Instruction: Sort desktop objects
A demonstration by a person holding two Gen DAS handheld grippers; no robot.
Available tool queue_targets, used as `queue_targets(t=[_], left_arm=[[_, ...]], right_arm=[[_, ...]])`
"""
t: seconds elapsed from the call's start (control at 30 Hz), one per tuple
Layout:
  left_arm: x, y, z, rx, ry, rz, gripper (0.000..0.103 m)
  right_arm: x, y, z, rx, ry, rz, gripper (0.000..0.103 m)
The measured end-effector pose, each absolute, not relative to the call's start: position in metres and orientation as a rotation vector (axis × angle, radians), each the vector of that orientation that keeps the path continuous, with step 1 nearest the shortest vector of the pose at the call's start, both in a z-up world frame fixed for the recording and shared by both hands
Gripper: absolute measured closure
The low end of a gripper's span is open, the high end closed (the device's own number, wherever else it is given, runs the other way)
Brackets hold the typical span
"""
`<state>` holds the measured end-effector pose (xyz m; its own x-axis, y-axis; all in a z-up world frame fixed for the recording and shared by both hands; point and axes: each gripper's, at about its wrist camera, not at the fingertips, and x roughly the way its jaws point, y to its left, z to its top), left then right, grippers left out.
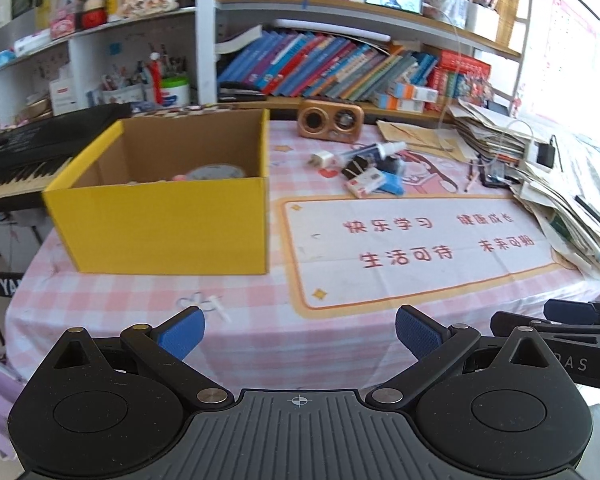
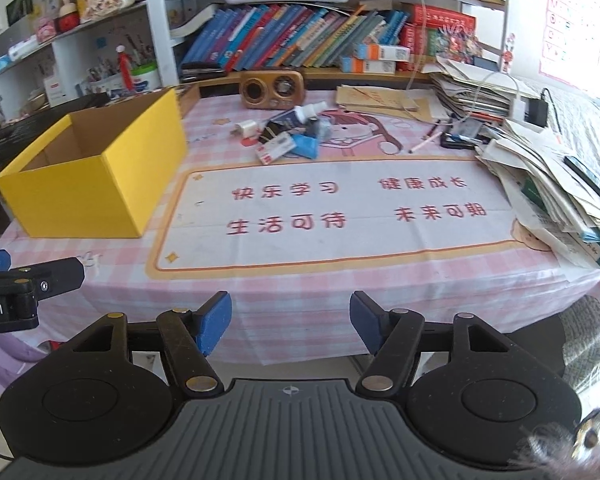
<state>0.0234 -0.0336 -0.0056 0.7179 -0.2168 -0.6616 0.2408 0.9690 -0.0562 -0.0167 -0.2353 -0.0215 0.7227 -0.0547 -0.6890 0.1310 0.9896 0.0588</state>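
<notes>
Open yellow cardboard box [image 1: 160, 224] is sitting at the left of the pink checked tablecloth [image 1: 260, 332], a few items already lying inside. Left gripper [image 1: 300, 334] is hovering over the near table edge, jaws wide apart, gripping nothing. Cluster of small loose desktop objects [image 2: 290, 134] is lying mid-table, right of the box, just before the brown retro radio [image 2: 271, 89]. Right gripper [image 2: 291, 326] is hanging partly spread, empty.

Checked-cloth table [image 2: 300, 280]: yellow box [image 2: 88, 192], small clutter [image 2: 288, 136], radio [image 2: 271, 89], paper stack [image 2: 548, 184], possibly more.
</notes>
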Motion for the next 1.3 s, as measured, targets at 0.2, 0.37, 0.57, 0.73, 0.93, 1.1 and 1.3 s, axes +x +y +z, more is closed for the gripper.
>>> queue_targets(t=[0.2, 0.37, 0.57, 0.73, 0.93, 1.1, 1.3], left_arm=[[0.037, -0.058, -0.008, 0.043, 0.738, -0.286, 0.0], [0.05, -0.081, -0.012, 0.053, 0.755, -0.317, 0.0], [0.065, -0.103, -0.017, 0.056, 0.776, -0.336, 0.0], [0.077, -0.122, -0.021, 0.056, 0.787, -0.349, 0.0], [0.093, -0.143, -0.024, 0.049, 0.8, -0.351, 0.0], [0.107, -0.156, -0.029, 0.043, 0.813, -0.331, 0.0], [0.123, -0.167, -0.033, 0.038, 0.821, -0.29, 0.0]], right_arm=[[-0.008, -0.258, -0.023, 0.111, 0.77, -0.129, 0.036], [0.002, -0.278, -0.026, 0.119, 0.784, -0.15, 0.035], [0.016, -0.3, -0.03, 0.117, 0.808, -0.154, 0.035], [0.026, -0.32, -0.033, 0.122, 0.821, -0.165, 0.035], [0.043, -0.341, -0.035, 0.125, 0.828, -0.161, 0.035], [0.061, -0.359, -0.039, 0.128, 0.832, -0.141, 0.035], [0.087, -0.374, -0.044, 0.121, 0.837, -0.094, 0.035]])
